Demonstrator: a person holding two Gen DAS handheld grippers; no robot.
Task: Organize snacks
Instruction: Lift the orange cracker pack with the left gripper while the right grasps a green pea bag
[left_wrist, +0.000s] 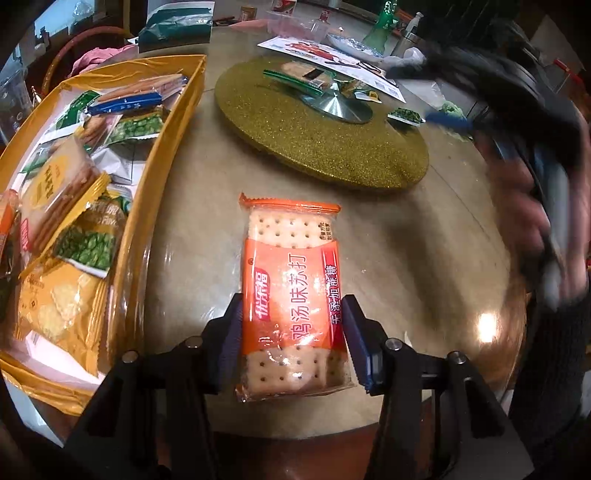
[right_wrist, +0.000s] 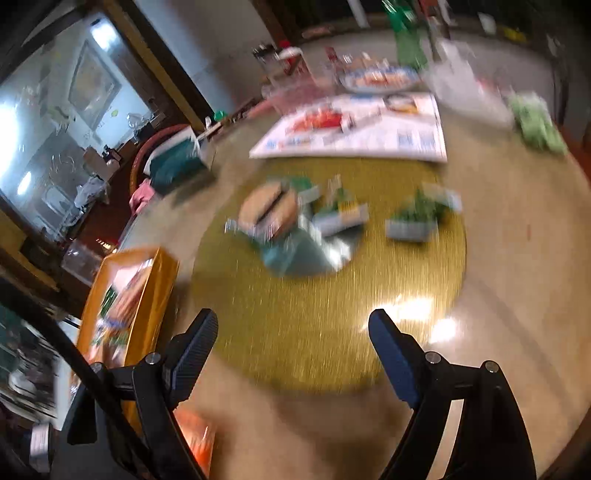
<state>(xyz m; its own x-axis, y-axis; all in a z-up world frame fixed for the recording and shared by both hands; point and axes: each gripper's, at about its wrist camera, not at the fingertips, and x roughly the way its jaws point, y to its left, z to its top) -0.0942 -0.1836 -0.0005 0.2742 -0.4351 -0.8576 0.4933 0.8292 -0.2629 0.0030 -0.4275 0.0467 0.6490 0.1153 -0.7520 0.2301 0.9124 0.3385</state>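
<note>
An orange pack of soda crackers lies flat on the beige table. My left gripper straddles its near half, a blue pad against each long side, so it is shut on the pack. A yellow box at the left holds several snack packs. My right gripper is open and empty, hovering over the near edge of the gold turntable; it shows blurred at the right of the left wrist view. Several snack packs lie on the turntable. The orange pack shows at the bottom of the right wrist view.
The gold glitter turntable fills the table centre. A printed sheet, a plate, a green bottle and a clear tub stand at the far side. The yellow box also shows at the left in the right wrist view.
</note>
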